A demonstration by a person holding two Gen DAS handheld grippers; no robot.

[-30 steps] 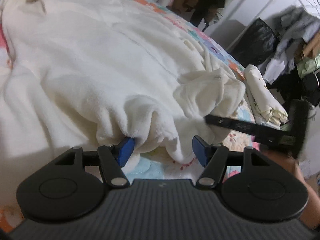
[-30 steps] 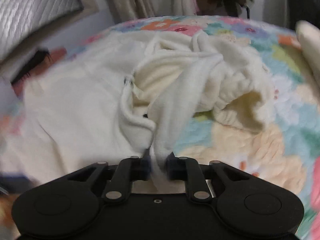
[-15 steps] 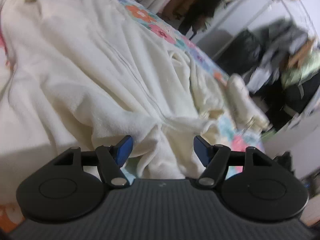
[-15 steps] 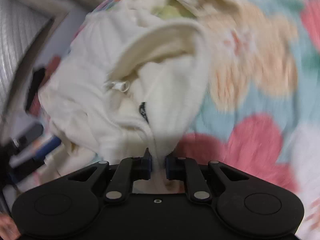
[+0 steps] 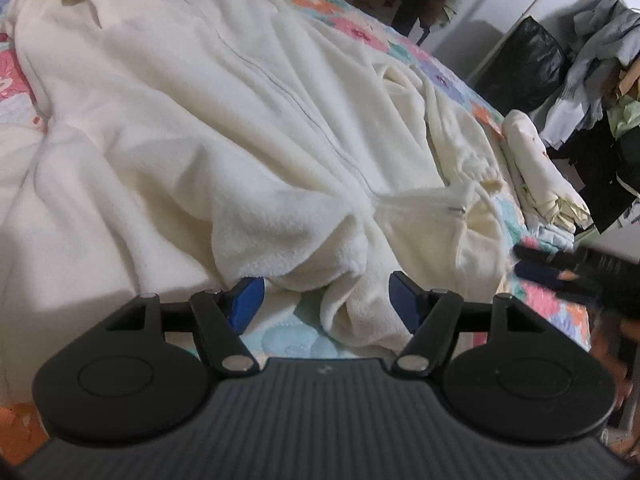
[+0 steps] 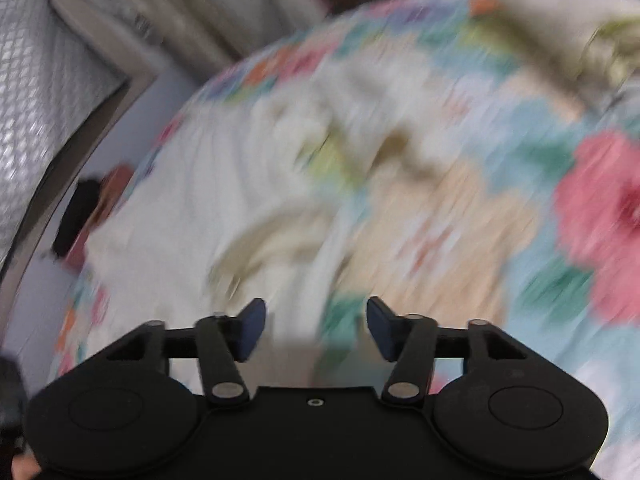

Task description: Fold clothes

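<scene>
A cream fleece zip garment [image 5: 224, 120] lies spread over a floral quilt [image 5: 340, 12] on a bed. My left gripper [image 5: 326, 306] is open, its blue pads at the garment's rumpled lower hem, holding nothing. My right gripper [image 6: 316, 324] is open and empty just above the quilt [image 6: 480, 208], by the garment's edge [image 6: 192, 208]; that view is motion-blurred. The right gripper also shows in the left wrist view [image 5: 568, 272], at the right beside the hem corner.
A folded cream cloth [image 5: 536, 176] lies on the bed's far right edge. A black bag [image 5: 524, 64] and a rack of hanging clothes [image 5: 600, 80] stand beyond the bed. A wall and curtains [image 6: 120, 32] show left of the bed.
My right gripper has opened and let go of the garment's hem, which now lies on the quilt. The garment lies flatter. My left gripper stays open at the lower hem.
</scene>
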